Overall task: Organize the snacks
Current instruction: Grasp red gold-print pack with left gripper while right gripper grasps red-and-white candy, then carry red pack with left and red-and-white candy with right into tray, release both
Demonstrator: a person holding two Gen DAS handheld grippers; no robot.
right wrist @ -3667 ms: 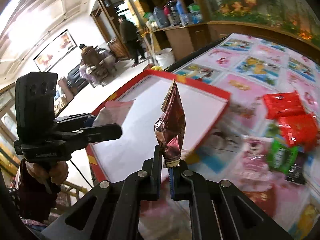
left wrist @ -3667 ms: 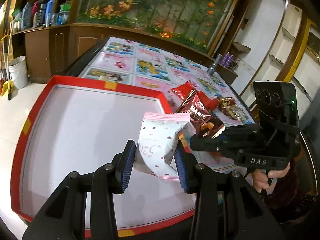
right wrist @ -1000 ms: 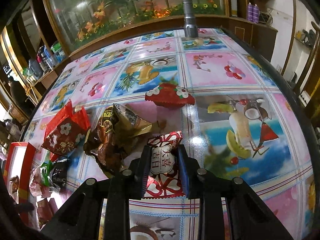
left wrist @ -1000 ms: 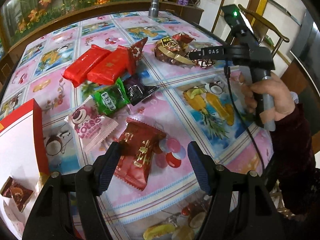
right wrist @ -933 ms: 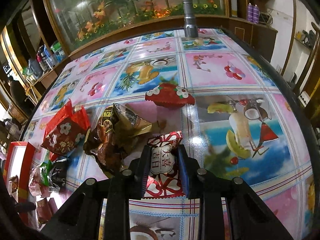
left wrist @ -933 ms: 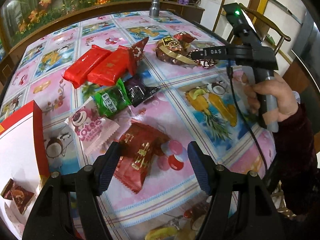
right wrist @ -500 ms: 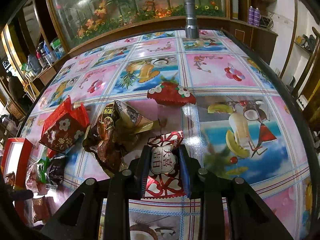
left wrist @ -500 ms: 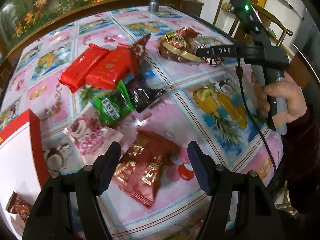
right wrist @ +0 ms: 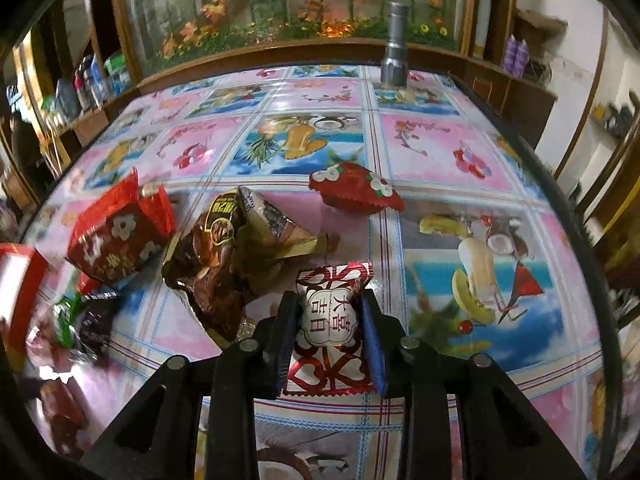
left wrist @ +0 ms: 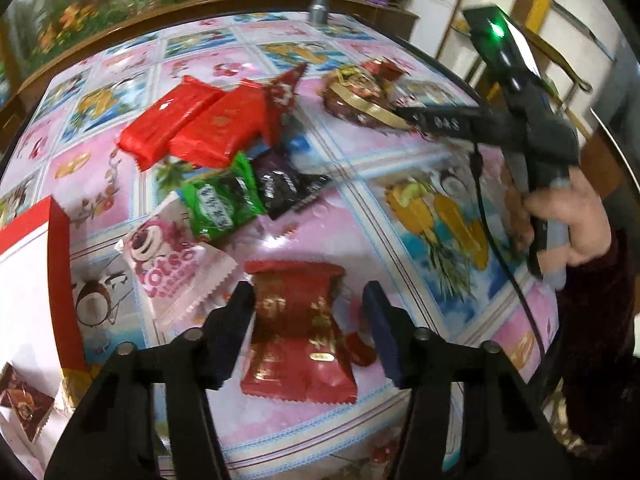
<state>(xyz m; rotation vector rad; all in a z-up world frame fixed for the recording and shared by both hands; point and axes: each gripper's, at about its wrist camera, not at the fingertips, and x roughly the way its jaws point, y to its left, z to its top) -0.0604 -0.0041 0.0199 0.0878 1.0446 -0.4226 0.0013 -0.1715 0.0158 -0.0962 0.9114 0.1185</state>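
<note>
On the flowered tablecloth lies a red snack packet with gold print, centred between the fingers of my left gripper. Its jaws are closing; the left pad is at the packet's edge and a gap shows on the right side. My right gripper has its pads against a red-and-white packet that rests on the table, and its jaws are opening slightly. In the left wrist view the right gripper, held by a hand, reaches in beside a brown-and-gold bag.
A red-rimmed white box at the left holds a brown packet. Loose snacks lie between: two red bars, green, dark and pink packets. A silver cylinder stands at the far edge.
The left jaws have narrowed around the red gold-printed packet, which now sits centred between them. The right gripper stays on the red-and-white packet.
</note>
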